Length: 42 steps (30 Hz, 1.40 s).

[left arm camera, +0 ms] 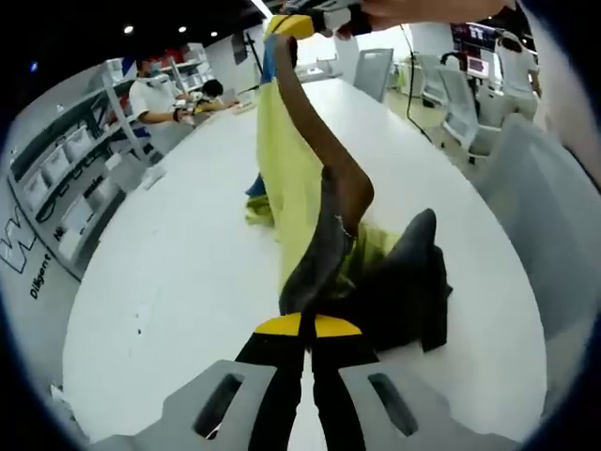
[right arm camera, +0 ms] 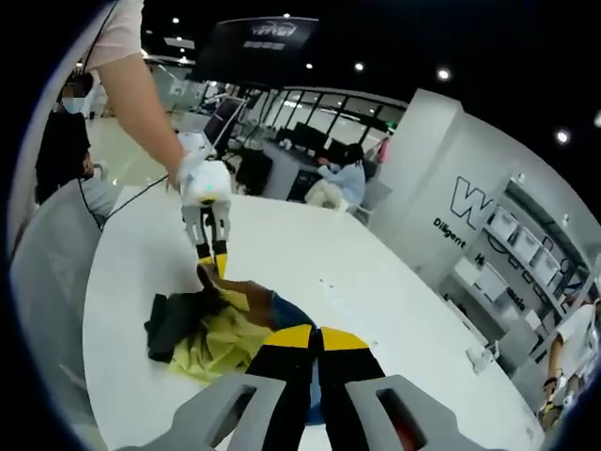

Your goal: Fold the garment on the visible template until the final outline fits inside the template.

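A garment of yellow, brown, dark grey and blue cloth is stretched up off the white table. My left gripper is shut on its lower dark edge. At the top of the left gripper view, my right gripper, held by a hand, pinches the upper end. In the right gripper view my right gripper is shut on the blue and brown cloth. There the left gripper grips the far edge, and the garment bunches on the table between them.
Grey chairs line the table's right side, and one chair stands at the near edge. People sit at the far end, another at a desk. Shelves with bins run along the wall.
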Each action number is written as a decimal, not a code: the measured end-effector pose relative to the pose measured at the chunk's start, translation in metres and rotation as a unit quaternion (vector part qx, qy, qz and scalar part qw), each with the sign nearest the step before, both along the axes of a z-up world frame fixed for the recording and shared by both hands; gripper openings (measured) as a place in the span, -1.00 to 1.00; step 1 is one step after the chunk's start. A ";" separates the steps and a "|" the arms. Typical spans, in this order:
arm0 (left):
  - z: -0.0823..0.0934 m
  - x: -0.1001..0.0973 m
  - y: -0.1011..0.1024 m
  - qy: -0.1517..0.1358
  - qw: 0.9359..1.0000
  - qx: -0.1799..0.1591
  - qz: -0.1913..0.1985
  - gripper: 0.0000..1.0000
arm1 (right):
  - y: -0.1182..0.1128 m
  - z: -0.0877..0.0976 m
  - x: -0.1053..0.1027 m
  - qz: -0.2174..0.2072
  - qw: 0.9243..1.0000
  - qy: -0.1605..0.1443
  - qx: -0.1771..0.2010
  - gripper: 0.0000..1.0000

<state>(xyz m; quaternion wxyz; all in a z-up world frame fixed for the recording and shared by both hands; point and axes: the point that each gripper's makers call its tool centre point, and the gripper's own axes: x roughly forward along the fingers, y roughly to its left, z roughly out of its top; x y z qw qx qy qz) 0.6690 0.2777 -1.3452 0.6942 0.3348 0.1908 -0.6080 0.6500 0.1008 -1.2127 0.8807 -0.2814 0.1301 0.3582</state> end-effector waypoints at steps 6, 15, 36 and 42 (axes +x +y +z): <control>0.040 0.014 0.024 0.013 0.996 -0.048 0.072 -0.93 | -0.004 -0.006 -0.007 -0.009 1.000 0.015 0.021 -1.00; 0.058 0.001 0.036 0.057 0.990 -0.066 0.107 -0.93 | 0.006 -0.046 -0.023 0.014 0.996 0.075 0.040 -1.00; -0.028 -0.017 0.061 0.149 0.970 -0.012 0.189 -0.93 | 0.046 -0.173 -0.050 0.054 0.954 0.282 0.081 -0.89; -0.030 -0.023 0.067 0.153 0.969 -0.010 0.194 -0.93 | 0.043 -0.188 -0.060 0.050 0.946 0.313 0.067 -0.74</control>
